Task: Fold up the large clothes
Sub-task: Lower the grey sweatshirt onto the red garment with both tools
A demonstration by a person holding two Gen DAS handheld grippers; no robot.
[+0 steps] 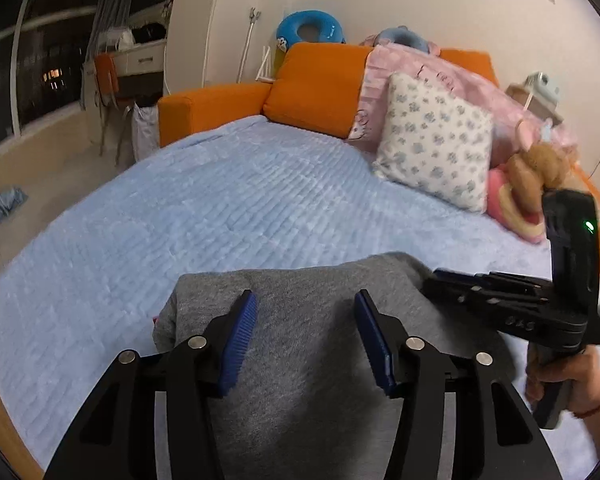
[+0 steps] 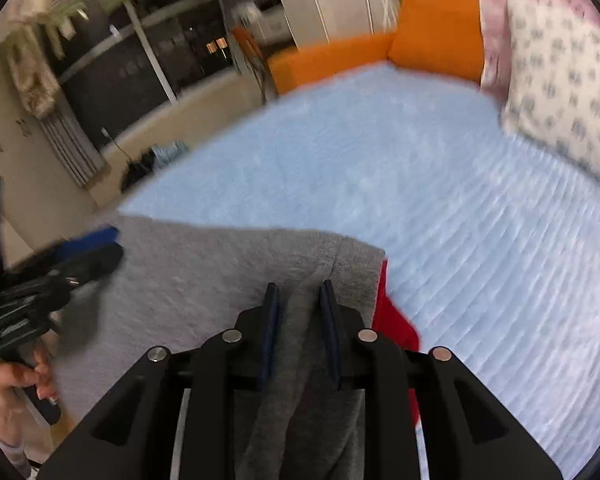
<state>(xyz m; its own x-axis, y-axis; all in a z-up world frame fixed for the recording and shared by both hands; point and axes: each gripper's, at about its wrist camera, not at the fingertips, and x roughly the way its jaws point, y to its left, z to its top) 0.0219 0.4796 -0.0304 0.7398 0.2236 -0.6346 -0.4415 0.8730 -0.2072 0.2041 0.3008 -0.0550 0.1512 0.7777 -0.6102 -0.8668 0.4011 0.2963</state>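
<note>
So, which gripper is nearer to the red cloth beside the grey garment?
Right. The right gripper pinches the grey garment just beside the red cloth; the left gripper is over the garment's far side.

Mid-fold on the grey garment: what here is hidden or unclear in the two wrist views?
- Grey garment: near part hidden under the left gripper, left wrist view.
- Red cloth: mostly covered by the garment and the right gripper, right wrist view.
- Dark heap on the floor: blurred, right wrist view.
</note>
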